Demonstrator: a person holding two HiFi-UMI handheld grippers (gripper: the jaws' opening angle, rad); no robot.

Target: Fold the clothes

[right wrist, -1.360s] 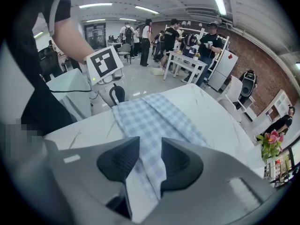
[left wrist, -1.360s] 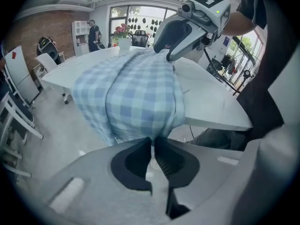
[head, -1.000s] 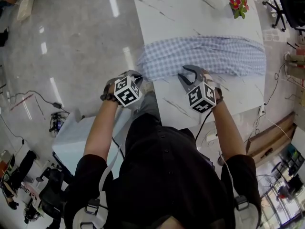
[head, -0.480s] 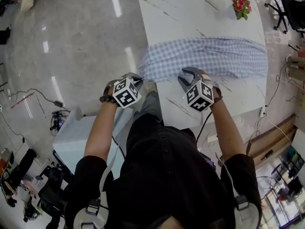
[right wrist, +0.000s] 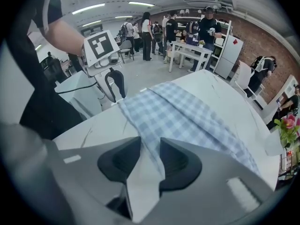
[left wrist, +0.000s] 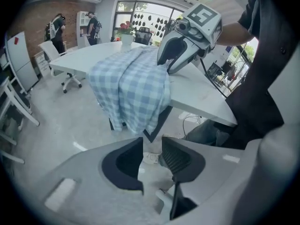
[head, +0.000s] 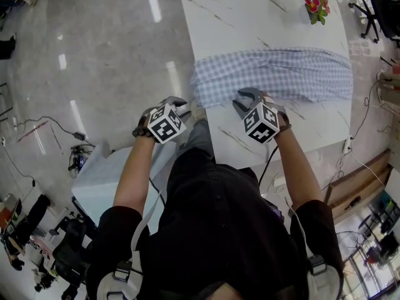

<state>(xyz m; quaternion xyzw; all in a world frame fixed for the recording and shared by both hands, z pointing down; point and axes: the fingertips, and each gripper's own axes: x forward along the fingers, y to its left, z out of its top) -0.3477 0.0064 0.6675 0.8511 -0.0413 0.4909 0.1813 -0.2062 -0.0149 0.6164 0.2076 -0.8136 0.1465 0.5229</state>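
A blue checked cloth [head: 275, 74] lies folded into a long band across the white marble table [head: 250, 11]. Its left end hangs over the table's left edge [left wrist: 131, 86]. My left gripper [head: 177, 100] hovers off that edge, just short of the hanging end. Its jaws [left wrist: 151, 149] have just been opening and hold nothing; only floor shows between them. My right gripper [head: 247, 95] is over the table at the cloth's near edge. It stands open [right wrist: 150, 153], with the cloth [right wrist: 187, 121] and bare tabletop showing through the gap.
A pot of red flowers [head: 312, 5] stands at the table's far right corner. A white box or seat [head: 100, 180] sits on the floor at my left. Several people [right wrist: 206, 22] stand by desks beyond. Cables lie on the floor to the left.
The right gripper has sunk slightly toward the table at the cloth's near edge. The left gripper stays beside the hanging end.
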